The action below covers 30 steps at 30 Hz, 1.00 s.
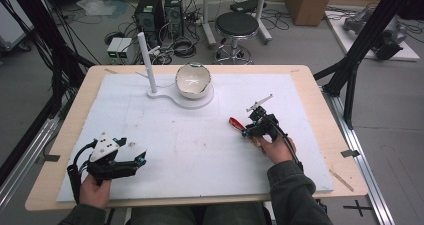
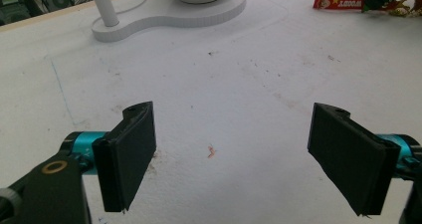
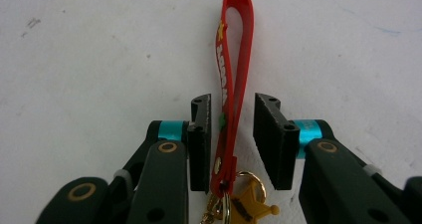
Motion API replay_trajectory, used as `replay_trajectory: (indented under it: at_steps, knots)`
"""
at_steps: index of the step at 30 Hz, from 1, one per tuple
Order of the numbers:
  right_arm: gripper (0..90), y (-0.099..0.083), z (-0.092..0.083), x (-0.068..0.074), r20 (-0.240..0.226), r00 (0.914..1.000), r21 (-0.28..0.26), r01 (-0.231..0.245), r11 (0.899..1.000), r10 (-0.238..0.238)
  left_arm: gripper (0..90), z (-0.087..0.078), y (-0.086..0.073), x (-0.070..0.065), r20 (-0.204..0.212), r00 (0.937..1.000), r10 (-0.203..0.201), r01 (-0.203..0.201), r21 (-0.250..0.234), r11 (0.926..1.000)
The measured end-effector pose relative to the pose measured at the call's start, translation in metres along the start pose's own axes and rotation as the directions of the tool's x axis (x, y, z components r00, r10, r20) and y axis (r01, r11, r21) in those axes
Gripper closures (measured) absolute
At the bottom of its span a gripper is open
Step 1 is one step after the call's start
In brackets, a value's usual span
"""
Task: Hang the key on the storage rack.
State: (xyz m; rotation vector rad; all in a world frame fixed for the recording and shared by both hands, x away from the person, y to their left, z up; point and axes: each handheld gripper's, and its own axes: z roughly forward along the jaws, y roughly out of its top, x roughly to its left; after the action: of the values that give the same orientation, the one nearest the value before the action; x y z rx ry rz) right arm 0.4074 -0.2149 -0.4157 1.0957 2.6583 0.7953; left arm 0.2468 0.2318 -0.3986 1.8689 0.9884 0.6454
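Note:
A red rubber keychain strap (image 1: 236,123) lies on the white mat right of centre, with a gold ring and star charm (image 3: 246,204) at its near end. My right gripper (image 1: 248,130) is down at the mat around it. In the right gripper view the strap (image 3: 233,59) runs between the two pads of my right gripper (image 3: 233,104): it lies against the left pad, and a gap shows at the right pad. My left gripper (image 1: 141,160) rests at the mat's front left. In its own view my left gripper (image 2: 234,114) stands wide open with nothing between its pads.
A white bowl (image 1: 193,79) sits on a flat white stand (image 1: 170,94) with an upright white post (image 1: 146,60) at the back centre of the mat (image 1: 200,155). A stool, computers and cables stand on the floor beyond the table.

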Motion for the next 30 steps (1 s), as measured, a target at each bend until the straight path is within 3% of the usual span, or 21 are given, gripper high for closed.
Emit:
replay_trajectory:
  at_steps: [10, 18, 25, 30]
  knots:
    - [76.2, -0.0002, 0.0030, 0.0012, -0.012, 0.9998, 0.033, -0.013, 0.999, 0.013, 19.6, -0.0003, 0.0001, -0.0004, 0.000, 1.0000, 0.001, -0.001, 0.000, 1.0000]
    - [84.3, 0.0001, 0.0040, 0.0031, -0.020, 0.9998, 0.042, 0.004, 0.999, -0.003, 19.5, -0.0003, 0.0000, -0.0004, 0.000, 1.0000, 0.001, -0.001, -0.001, 1.0000]
    - [85.0, -0.0003, 0.0033, 0.0032, -0.021, 0.9996, 0.035, 0.017, 0.999, -0.016, 19.6, -0.0005, 0.0000, -0.0003, 0.001, 1.0000, 0.000, 0.000, -0.002, 1.0000]
    - [85.1, -0.0023, -0.0024, 0.0024, -0.032, 0.9994, -0.012, 0.013, 1.000, -0.014, 19.6, -0.0010, 0.0000, -0.0003, 0.000, 1.0000, 0.001, -0.001, -0.003, 1.0000]
